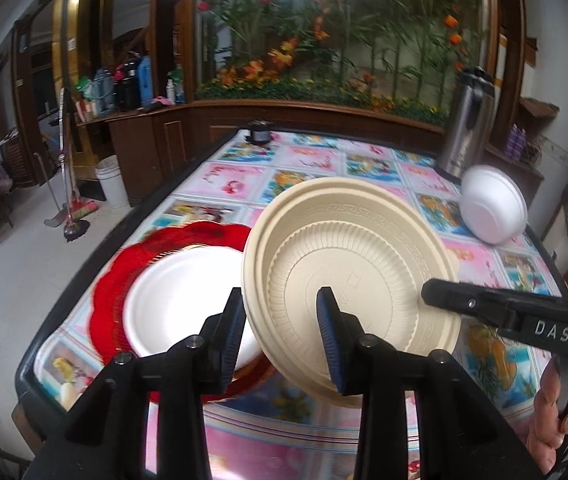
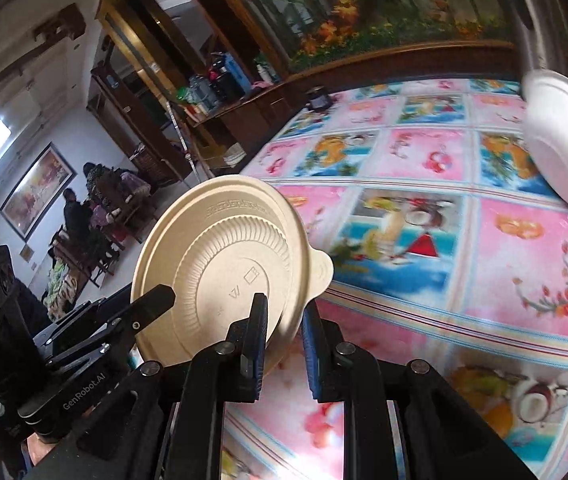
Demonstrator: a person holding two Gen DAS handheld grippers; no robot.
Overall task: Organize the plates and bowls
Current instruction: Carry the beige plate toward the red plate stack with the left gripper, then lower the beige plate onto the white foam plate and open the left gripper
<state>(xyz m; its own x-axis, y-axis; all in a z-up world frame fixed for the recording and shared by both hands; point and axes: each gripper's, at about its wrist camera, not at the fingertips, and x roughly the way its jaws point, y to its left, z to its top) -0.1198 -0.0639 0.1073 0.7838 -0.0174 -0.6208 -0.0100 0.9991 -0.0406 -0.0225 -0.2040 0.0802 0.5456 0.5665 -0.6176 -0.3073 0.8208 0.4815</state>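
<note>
- Plainly up off the table [image 1: 244, 168]: a beige plate [image 1: 347, 264], carried in the air between the two grippers, above the flowered cloth and just right of the other plates.
- Tipped steeply on edge, underside turned toward both cameras, hollow side facing away.
- Round, so no long axis to speak of; only a small tab [image 2: 321, 270] jutting from the rim, pointing right in the right wrist view.
- Matt cream colour, with a flat centre bearing a few stamped marks, then a ring of fine flutes, then a raised key-pattern band near the rim.
- Right gripper [image 2: 284, 332]: jaws nearly together and pinching the plate's lower rim, one finger in front of the underside and one behind.
- Left gripper [image 1: 280, 328]: jaws parted with the plate's edge between them; cannot tell whether the pads press on it.
- Below and to the left, lying flat on the table: a red plate [image 1: 108, 304] with a scalloped rim, and a white plate [image 1: 172, 300] resting inside it.
- Farther back on the right, well apart from the held plate: a white bowl [image 1: 491, 208] tipped on its side, base toward the camera.
- Just behind the bowl, standing upright: a steel flask [image 1: 467, 128].
- At the lower right edge of the left wrist view: fingers of a hand [image 1: 555, 420] around the right gripper's handle.
</note>
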